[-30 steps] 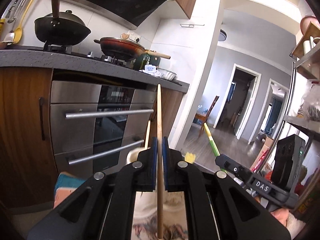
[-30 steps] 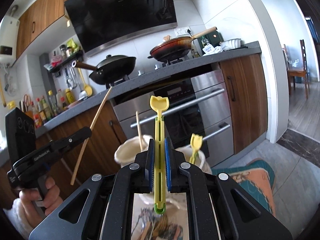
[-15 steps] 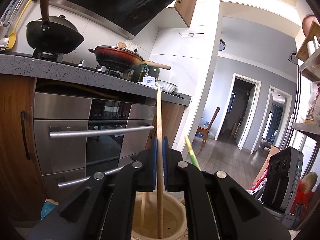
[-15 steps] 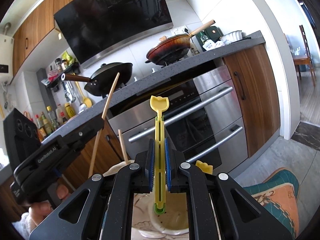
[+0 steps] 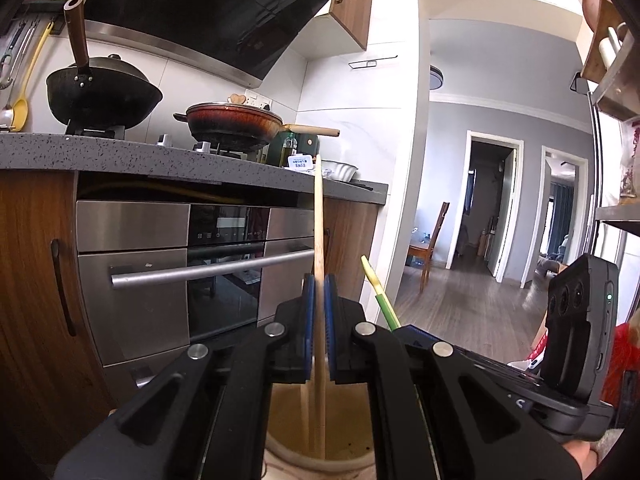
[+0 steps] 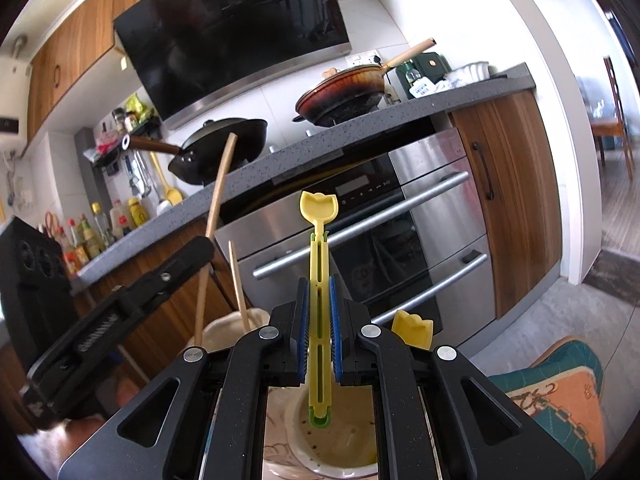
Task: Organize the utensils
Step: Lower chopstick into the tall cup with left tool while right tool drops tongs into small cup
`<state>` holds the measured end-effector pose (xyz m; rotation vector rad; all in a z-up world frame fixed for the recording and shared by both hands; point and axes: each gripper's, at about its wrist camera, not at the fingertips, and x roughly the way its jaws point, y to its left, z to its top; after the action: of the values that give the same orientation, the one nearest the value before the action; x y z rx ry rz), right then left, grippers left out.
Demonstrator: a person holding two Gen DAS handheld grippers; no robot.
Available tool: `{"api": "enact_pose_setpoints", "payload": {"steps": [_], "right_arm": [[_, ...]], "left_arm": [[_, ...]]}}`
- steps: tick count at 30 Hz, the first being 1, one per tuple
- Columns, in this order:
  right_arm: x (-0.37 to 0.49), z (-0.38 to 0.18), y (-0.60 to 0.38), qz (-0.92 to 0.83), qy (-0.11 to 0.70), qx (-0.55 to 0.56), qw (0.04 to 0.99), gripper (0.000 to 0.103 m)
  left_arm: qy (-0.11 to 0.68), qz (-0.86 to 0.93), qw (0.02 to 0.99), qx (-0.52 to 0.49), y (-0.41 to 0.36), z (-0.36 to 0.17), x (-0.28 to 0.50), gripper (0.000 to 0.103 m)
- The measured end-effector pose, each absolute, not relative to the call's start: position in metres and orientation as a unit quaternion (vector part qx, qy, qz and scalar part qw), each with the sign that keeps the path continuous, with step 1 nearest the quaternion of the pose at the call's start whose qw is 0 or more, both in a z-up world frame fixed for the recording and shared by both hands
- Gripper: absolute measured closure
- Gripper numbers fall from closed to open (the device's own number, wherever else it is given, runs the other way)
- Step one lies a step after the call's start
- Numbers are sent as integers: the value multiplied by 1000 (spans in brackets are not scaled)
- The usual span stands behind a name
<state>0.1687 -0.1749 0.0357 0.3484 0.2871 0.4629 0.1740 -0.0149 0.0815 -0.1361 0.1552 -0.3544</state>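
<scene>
Two tools mid-drop. Left gripper (image 5: 319,332) clenched wooden chopstick (image 5: 318,220), tip inside cream holder (image 5: 296,462) beside second chopstick (image 5: 305,400). Right gripper (image 6: 319,344) clenched yellow utensil (image 6: 319,280), tip over second holder (image 6: 320,468). Next, likely: lower, unclench.

A grey speckled worktop (image 6: 400,120) is seen above the oven, where a black wok (image 6: 228,148) and a reddish pan (image 6: 344,96) are carried on burners. A patterned rug (image 6: 560,392) is laid on the floor (image 6: 568,312).
</scene>
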Motion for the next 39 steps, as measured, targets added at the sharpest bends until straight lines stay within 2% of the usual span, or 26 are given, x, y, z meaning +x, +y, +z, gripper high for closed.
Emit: {"api": "enact_pose_setpoints", "payload": {"steps": [7, 25, 30, 39], "right_arm": [[162, 30, -166, 210, 134, 129, 960, 92], [150, 26, -169, 200, 138, 121, 962, 92], [150, 26, -169, 200, 137, 119, 963, 92], [135, 27, -175, 191, 140, 110, 965, 92]], "left_arm": [[97, -186, 977, -50, -8, 74, 161, 98], [126, -181, 975, -24, -7, 58, 137, 98], [122, -181, 976, -23, -7, 61, 134, 86], [116, -186, 975, -28, -1, 65, 125, 85]]}}
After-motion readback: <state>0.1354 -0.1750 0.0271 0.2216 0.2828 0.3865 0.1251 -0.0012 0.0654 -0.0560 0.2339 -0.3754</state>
